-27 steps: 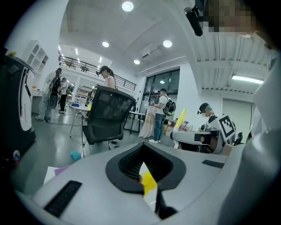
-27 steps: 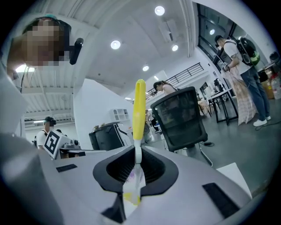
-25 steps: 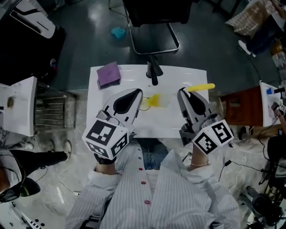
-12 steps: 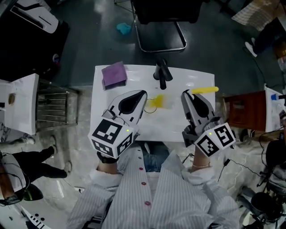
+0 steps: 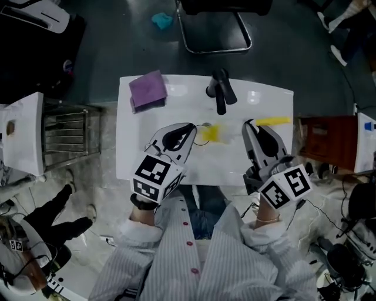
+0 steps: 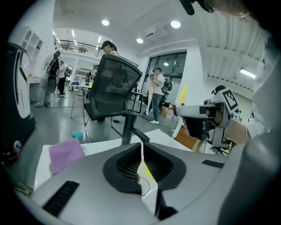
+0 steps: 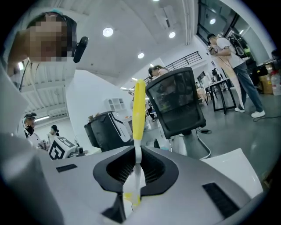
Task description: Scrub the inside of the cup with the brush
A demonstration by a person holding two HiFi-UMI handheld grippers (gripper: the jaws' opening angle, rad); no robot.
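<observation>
Head view: white bench [image 5: 182, 103], purple cloth [image 5: 147, 90] at 11 o'clock, black chair [image 5: 226, 6] at 12. Left gripper [image 5: 192, 126] pinched closed; right gripper [image 5: 249, 123] clamping yellow brush [image 5: 273, 121].

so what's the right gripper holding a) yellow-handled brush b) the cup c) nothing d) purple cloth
a: in the right gripper view, the right gripper has its fingers shut on the yellow-handled brush, whose handle sticks out past them.

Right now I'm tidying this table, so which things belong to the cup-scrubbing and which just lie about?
In use:
cup, in the left gripper
brush, in the right gripper

Lying about:
purple cloth
black fixture
</observation>
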